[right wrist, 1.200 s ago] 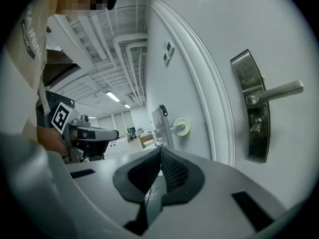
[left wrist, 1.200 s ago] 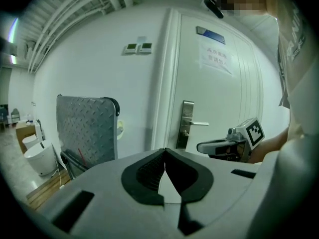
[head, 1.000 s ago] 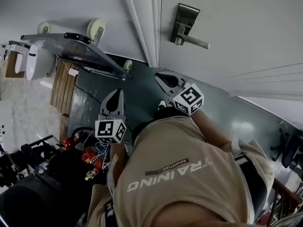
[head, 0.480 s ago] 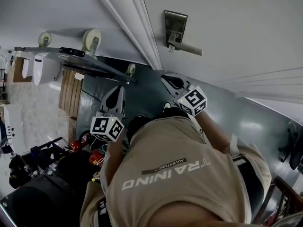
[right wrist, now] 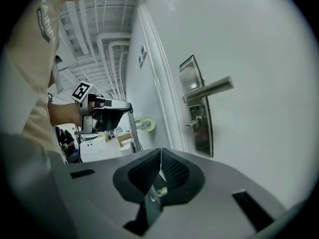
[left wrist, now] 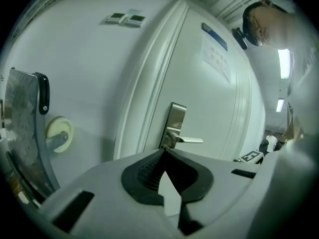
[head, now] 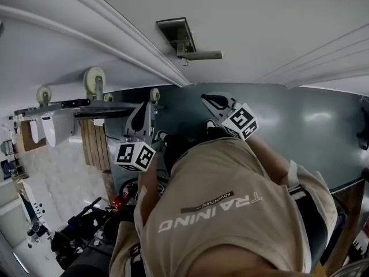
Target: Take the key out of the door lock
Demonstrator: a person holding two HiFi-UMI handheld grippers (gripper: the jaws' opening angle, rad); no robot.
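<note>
I see the big white door [head: 277, 22] in front of me. On it is a tall shiny metal lock plate [right wrist: 203, 138], with a straight silver lever handle [right wrist: 209, 89] sticking out to the right. The small silver key [right wrist: 194, 124] pokes out of the plate just under the handle, far from both tools.

My left gripper [left wrist: 163, 152] and right gripper [right wrist: 160, 152] both have their jaws pressed together at the tips, and they hold nothing.

I think the job now is to reach in. To do it well, I should spread the right gripper's jaws first and line them up on the key's head. Then I pinch hard and pull straight out, not sideways.

The key looks tiny, thin and hard, so it may slip.
</note>
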